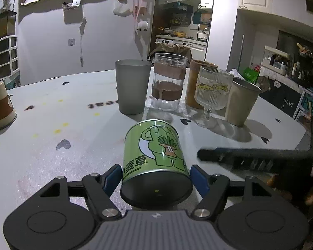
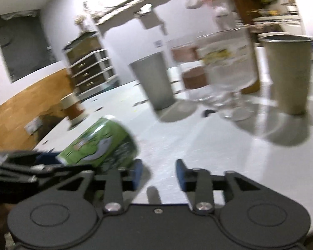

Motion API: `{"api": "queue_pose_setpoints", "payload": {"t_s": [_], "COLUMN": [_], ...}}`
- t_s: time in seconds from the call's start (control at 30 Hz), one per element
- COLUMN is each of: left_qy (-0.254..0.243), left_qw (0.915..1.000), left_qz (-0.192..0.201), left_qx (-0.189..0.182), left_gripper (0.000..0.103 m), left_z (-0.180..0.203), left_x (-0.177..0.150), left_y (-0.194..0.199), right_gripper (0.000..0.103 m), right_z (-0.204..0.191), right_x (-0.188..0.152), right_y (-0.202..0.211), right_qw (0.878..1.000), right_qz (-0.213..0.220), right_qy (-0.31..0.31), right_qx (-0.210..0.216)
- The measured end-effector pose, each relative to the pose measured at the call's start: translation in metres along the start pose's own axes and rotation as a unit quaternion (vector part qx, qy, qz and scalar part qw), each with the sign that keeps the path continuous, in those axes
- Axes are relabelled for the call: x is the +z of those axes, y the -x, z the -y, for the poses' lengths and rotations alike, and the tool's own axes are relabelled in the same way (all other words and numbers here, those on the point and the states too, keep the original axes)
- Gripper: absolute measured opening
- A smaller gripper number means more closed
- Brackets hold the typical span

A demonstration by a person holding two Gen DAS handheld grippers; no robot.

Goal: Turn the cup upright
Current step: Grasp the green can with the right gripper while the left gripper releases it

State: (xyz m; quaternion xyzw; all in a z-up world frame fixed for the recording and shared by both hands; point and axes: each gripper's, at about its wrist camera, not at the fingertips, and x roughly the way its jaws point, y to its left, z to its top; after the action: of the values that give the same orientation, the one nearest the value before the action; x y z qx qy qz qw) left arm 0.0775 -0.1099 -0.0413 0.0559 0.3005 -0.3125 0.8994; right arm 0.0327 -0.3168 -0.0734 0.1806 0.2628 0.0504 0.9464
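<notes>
Jaws on the left gripper (image 1: 156,179) are clamped on the green cup (image 1: 154,158), blue pads (image 1: 112,178) pressed to both sides near its dark base, low center of the left view. That cup's tipped over, mouth pointing away toward the frosted grey tumbler (image 1: 132,86) and ribbed stemmed glass (image 1: 212,89) up top. Right gripper (image 2: 158,174) has its jaws spread with only white table (image 2: 208,145) between them; its view is blurry.

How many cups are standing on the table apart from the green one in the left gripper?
6. Paper cup far left; then a back cluster, left to right: frosted grey tumbler, clear banded glass, brown tube cup, ribbed stemmed glass, metal cup. Others may hide behind them.
</notes>
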Motion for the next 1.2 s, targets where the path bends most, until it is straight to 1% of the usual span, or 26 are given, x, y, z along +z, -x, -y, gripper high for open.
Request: {"api": "queue_pose_setpoints", "payload": {"t_s": [0.07, 0.13, 0.17, 0.23, 0.3, 0.37, 0.47, 0.57, 0.6, 0.67, 0.73, 0.8, 0.83, 0.9, 0.93, 1.0, 1.07, 1.13, 1.2], "left_qy": [0.002, 0.001, 0.000, -0.001, -0.001, -0.004, -0.018, -0.042, -0.051, -0.060, -0.071, -0.071, -0.064, -0.043, -0.034, -0.018, -0.002, 0.006, 0.010], "left_qw": [1.0000, 1.0000, 1.0000, 1.0000, 1.0000, 1.0000, 0.9998, 0.9990, 0.9986, 0.9981, 0.9973, 0.9973, 0.9978, 0.9989, 0.9992, 0.9995, 0.9995, 0.9995, 0.9994], "left_qz": [0.001, 0.002, 0.002, 0.003, 0.004, 0.005, 0.009, 0.014, 0.016, 0.017, 0.019, 0.021, 0.020, 0.019, 0.022, 0.027, 0.029, 0.030, 0.031], "left_qx": [0.001, 0.001, 0.002, 0.002, 0.002, 0.002, 0.000, -0.001, 0.001, 0.003, 0.002, 0.000, -0.002, -0.007, -0.006, -0.005, -0.010, -0.009, -0.007], "left_gripper": [0.073, 0.073, 0.073, 0.073, 0.073, 0.073, 0.073, 0.073, 0.073, 0.073, 0.073, 0.074, 0.075, 0.082, 0.086, 0.086, 0.087, 0.087, 0.087], "left_z": [0.000, 0.000, 0.001, 0.002, 0.002, 0.002, 0.004, 0.008, 0.010, 0.011, 0.014, 0.017, 0.016, 0.013, 0.011, 0.009, 0.006, 0.005, 0.003], "left_x": [0.000, 0.000, 0.000, -0.001, -0.002, -0.002, -0.006, -0.010, -0.012, -0.014, -0.015, -0.017, -0.017, -0.017, -0.017, -0.019, -0.022, -0.024, -0.025], "left_y": [0.000, 0.000, 0.000, 0.000, 0.000, 0.001, 0.003, 0.008, 0.010, 0.013, 0.016, 0.016, 0.015, 0.012, 0.011, 0.011, 0.011, 0.011, 0.012], "right_gripper": [0.058, 0.081, 0.084, 0.085, 0.085, 0.085, 0.085, 0.083, 0.082, 0.077, 0.076, 0.076, 0.075, 0.075, 0.075, 0.075, 0.075, 0.075, 0.075], "right_z": [0.006, 0.011, 0.014, 0.017, 0.015, 0.012, 0.007, 0.001, -0.001, -0.004, -0.007, -0.010, -0.015, -0.024, -0.030, -0.042, -0.054, -0.061, -0.065], "right_x": [0.008, 0.019, 0.024, 0.036, 0.044, 0.049, 0.047, 0.043, 0.042, 0.041, 0.042, 0.044, 0.046, 0.053, 0.056, 0.064, 0.069, 0.069, 0.069], "right_y": [0.006, 0.009, 0.009, -0.002, -0.018, -0.035, -0.055, -0.072, -0.074, -0.076, -0.073, -0.067, -0.062, -0.051, -0.045, -0.034, -0.026, -0.023, -0.028], "right_qw": [1.000, 0.997, 0.993, 0.984, 0.973, 0.959, 0.939, 0.928, 0.927, 0.927, 0.931, 0.939, 0.946, 0.961, 0.970, 0.986, 0.995, 0.996, 0.988], "right_qz": [0.006, 0.006, 0.004, -0.021, -0.063, -0.107, -0.163, -0.199, -0.203, -0.208, -0.212, -0.202, -0.194, -0.173, -0.155, -0.108, -0.052, 0.003, 0.044], "right_qy": [-0.028, -0.076, -0.108, -0.164, -0.203, -0.236, -0.280, -0.294, -0.295, -0.289, -0.270, -0.242, -0.218, -0.166, -0.132, -0.061, 0.017, 0.087, 0.144], "right_qx": [0.000, 0.021, 0.037, 0.069, 0.091, 0.113, 0.112, 0.110, 0.117, 0.120, 0.125, 0.135, 0.138, 0.139, 0.133, 0.112, 0.081, 0.034, -0.018]}}
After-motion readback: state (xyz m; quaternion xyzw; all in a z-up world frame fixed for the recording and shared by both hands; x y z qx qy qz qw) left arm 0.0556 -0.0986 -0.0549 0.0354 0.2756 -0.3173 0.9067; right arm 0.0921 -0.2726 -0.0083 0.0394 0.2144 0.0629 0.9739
